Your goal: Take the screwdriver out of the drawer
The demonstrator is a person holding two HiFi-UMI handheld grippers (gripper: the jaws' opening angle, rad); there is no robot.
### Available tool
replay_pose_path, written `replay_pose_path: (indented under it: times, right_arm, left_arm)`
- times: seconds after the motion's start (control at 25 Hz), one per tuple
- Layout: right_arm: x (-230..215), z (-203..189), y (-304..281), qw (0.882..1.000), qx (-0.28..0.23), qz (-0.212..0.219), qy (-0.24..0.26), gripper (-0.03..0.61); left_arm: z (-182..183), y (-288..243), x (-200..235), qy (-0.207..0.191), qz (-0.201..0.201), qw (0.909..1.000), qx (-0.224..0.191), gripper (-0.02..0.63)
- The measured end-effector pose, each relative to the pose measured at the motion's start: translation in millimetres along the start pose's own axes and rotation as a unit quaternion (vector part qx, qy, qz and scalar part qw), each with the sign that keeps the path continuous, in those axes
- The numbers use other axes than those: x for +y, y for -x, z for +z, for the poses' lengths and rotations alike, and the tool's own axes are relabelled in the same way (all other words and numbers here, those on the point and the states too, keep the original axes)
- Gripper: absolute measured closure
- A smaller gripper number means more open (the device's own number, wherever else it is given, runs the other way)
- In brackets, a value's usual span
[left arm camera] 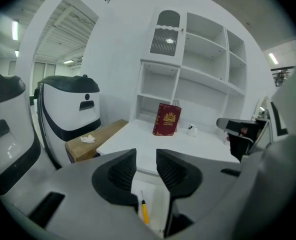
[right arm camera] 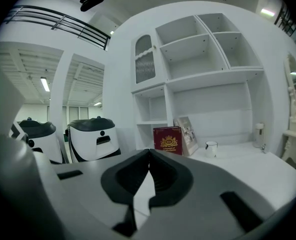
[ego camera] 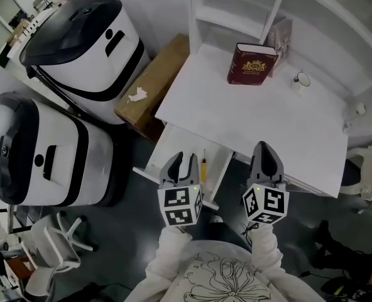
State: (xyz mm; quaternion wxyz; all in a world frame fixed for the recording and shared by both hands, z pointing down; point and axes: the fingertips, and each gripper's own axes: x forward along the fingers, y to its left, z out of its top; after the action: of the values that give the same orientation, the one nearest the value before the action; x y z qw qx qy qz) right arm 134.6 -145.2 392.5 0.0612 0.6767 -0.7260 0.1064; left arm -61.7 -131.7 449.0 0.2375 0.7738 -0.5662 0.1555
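One screwdriver point(ego camera: 203, 168) with a yellow handle lies in the single open drawer point(ego camera: 178, 145) that is pulled out from the left end of the white desk's point(ego camera: 236, 128) front edge. Its shaft points toward the desk. On the desk stand one dark red book point(ego camera: 251, 63), one framed picture point(ego camera: 280, 36) just behind it and one small white mug point(ego camera: 301, 80) to their right. The rest of the top is bare. White open shelving point(ego camera: 236, 5) rises from the back of the desk. To the desk's left one cardboard box point(ego camera: 154, 80) leans against it, and beyond that stand two large white-and-black machines point(ego camera: 85, 43) on a dark grey floor point(ego camera: 129, 231). There are two grippers, held side by side out of white sleeves at the desk's front. The left gripper point(ego camera: 181, 159) tilts downward over the drawer, jaws parted with nothing between them, and its own view shows the screwdriver lying below the gap. The right gripper point(ego camera: 266, 148) sits more level at the desk's front edge, right of the drawer, its jaws closed together and empty.
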Motion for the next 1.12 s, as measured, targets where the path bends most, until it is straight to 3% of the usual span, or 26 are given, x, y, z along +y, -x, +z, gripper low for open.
replay_pose_path:
  times: [0.56,1.12]
  right_arm:
    - [-12.3,-35.9,-34.7,0.999,0.042,-0.033,-0.002,0.575]
    - [-30.6,-72.2,-75.1,0.996,0.088,-0.013,-0.007,0.575]
  left_arm:
    - [-57.1,-59.3,17.6,0.016,-0.021,0.9932,0.114,0.491]
    - [-109.3,-122.2,7.9,0.045,-0.017,0.9775,0.206,0.488]
